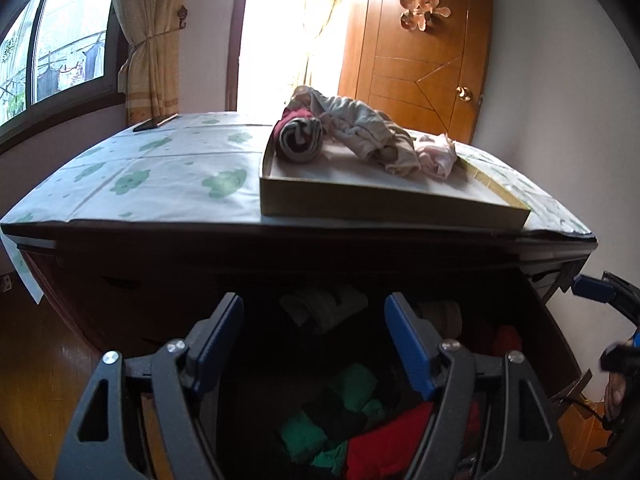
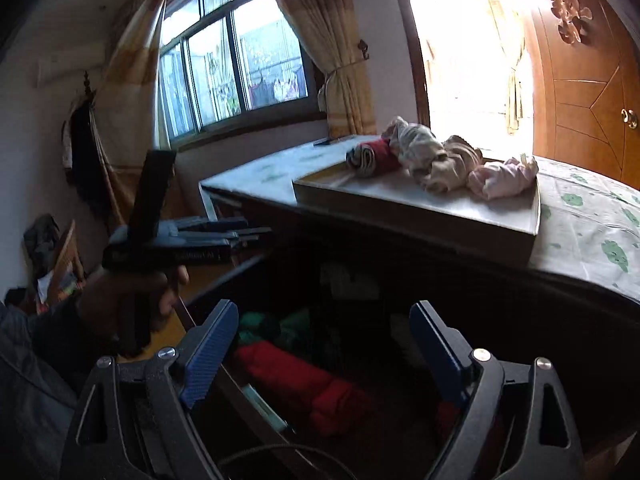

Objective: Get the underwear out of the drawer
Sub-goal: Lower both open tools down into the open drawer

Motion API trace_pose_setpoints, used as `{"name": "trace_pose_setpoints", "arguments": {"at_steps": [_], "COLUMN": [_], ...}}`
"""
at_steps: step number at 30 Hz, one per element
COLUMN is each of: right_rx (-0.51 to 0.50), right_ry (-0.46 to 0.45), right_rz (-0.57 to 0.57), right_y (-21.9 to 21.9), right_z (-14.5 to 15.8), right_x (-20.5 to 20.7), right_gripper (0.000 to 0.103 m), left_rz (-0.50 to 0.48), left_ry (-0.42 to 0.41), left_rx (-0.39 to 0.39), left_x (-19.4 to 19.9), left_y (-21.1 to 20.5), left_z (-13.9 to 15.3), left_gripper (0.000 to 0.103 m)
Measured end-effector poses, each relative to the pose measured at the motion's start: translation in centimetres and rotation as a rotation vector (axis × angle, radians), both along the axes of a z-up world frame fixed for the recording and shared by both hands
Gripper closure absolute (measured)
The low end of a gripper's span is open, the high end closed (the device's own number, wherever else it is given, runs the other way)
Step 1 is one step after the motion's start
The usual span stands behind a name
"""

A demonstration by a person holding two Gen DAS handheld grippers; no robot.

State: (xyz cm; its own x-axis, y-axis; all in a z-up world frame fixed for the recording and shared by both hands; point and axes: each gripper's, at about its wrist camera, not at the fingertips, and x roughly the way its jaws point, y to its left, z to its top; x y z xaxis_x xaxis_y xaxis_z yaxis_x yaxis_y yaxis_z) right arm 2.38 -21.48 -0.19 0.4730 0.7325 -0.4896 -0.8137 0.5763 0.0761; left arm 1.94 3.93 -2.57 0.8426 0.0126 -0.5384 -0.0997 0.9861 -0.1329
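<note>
— Red folded cotton underwear [image 2: 304, 384] lies in the open dark wooden drawer [image 2: 256, 396], beside green folded pieces [image 1: 352, 384]. Is either tool on it?

— Neither. The left gripper [image 1: 314, 344] hangs over the drawer with jaws wide and bare; the right gripper [image 2: 324, 344] does too, equally wide, nothing between them.

— And above?

— A shallow cardboard tray [image 1: 360, 204] on the cloud-print cloth [image 1: 160, 176] holds beige, pink and striped rolled garments [image 1: 360, 128].

— What might go wrong?

— The drawer is dim and crowded; jaws this wide could likely pinch two pieces together, or snag the drawer's edge coming out.
</note>
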Motion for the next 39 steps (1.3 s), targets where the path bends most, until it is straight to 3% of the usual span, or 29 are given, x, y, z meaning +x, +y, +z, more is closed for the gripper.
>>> {"name": "trace_pose_setpoints", "arguments": {"at_steps": [14,25,30,39], "right_rx": [-0.242,-0.336,-0.426,-0.56], "right_ry": [0.003,0.15,0.159,0.19], "right_rz": [0.089,0.111,0.166,0.353], "right_y": [3.8,6.5,8.5,12.1], "right_z": [-3.6,-4.7,-5.5,-7.7], "right_x": [-0.1,4.8,5.8,5.2], "right_gripper": [0.014,0.014,0.029,0.03], "left_rz": [-0.007,-0.027,-0.046,-0.005], "left_ry": [0.093,0.136,0.164,0.151], "left_rx": [0.024,0.036,0.056,0.038], "left_x": [0.6,1.1,1.4,1.1], "left_y": [0.3,-0.2,-0.3,1.3], "left_z": [-2.1,-2.8,-2.9,-2.3], "left_gripper": [0.029,0.029,0.028,0.026]}}
